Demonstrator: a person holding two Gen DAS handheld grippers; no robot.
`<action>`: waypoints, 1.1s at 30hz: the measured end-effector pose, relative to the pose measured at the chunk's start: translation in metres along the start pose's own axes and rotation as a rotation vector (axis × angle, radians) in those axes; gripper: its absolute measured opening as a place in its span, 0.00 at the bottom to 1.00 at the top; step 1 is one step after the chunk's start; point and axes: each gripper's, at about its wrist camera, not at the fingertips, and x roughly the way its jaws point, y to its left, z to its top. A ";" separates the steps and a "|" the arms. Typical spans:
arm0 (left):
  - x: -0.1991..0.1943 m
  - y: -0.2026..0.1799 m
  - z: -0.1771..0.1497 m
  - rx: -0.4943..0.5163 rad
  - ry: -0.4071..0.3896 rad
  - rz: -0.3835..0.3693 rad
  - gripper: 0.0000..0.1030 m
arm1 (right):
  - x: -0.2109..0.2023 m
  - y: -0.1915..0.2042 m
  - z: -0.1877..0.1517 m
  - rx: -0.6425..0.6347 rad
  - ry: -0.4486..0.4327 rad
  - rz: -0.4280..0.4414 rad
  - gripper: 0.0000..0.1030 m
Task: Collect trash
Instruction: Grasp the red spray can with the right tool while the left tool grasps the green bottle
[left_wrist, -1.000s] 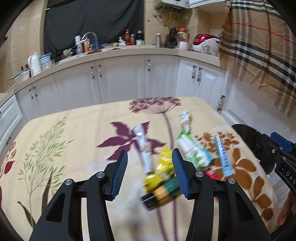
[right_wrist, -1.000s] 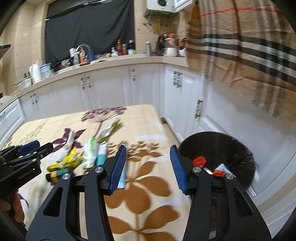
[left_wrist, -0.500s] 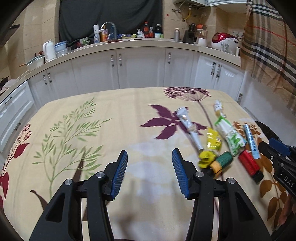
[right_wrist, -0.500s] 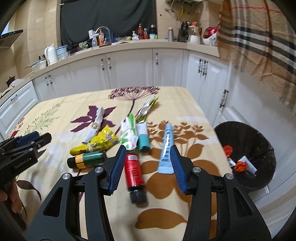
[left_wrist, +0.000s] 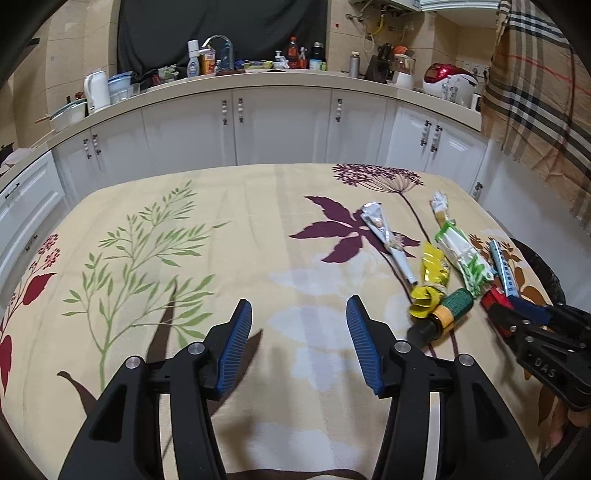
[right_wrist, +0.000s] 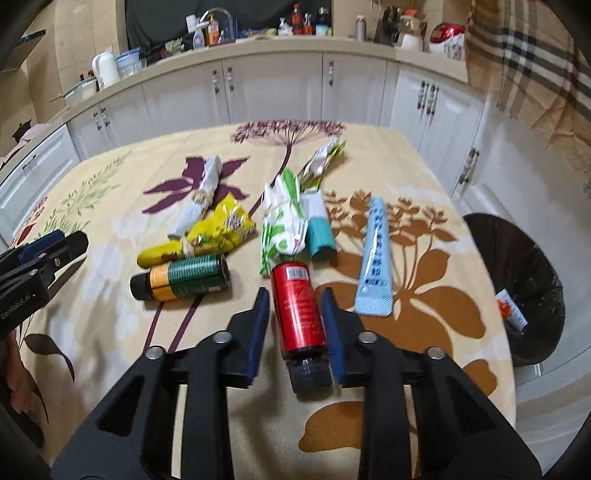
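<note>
red bottle (right_wrist: 297, 306) | barcode label | right gripper (right_wrist: 297, 321) closing, marked "DAS"

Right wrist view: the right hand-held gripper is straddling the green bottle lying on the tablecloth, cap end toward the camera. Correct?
Not quite. The right wrist view shows the right hand-held gripper closing around the red bottle, which lies on the tablecloth with its black cap toward the camera. The green bottle lies apart, to its left.

Both wrist views angle down over table (left_wrist: 155, 295), sharing trash pile (right_wrist: 236, 236) (right nearer).
</note>
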 end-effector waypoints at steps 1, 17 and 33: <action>0.001 -0.002 0.000 0.006 0.001 -0.004 0.52 | 0.001 -0.001 0.000 0.003 0.009 0.007 0.23; 0.005 -0.059 0.000 0.112 0.015 -0.105 0.52 | -0.026 -0.027 -0.005 0.034 -0.087 -0.018 0.22; 0.021 -0.089 -0.008 0.172 0.112 -0.250 0.52 | -0.033 -0.058 -0.011 0.101 -0.109 -0.025 0.22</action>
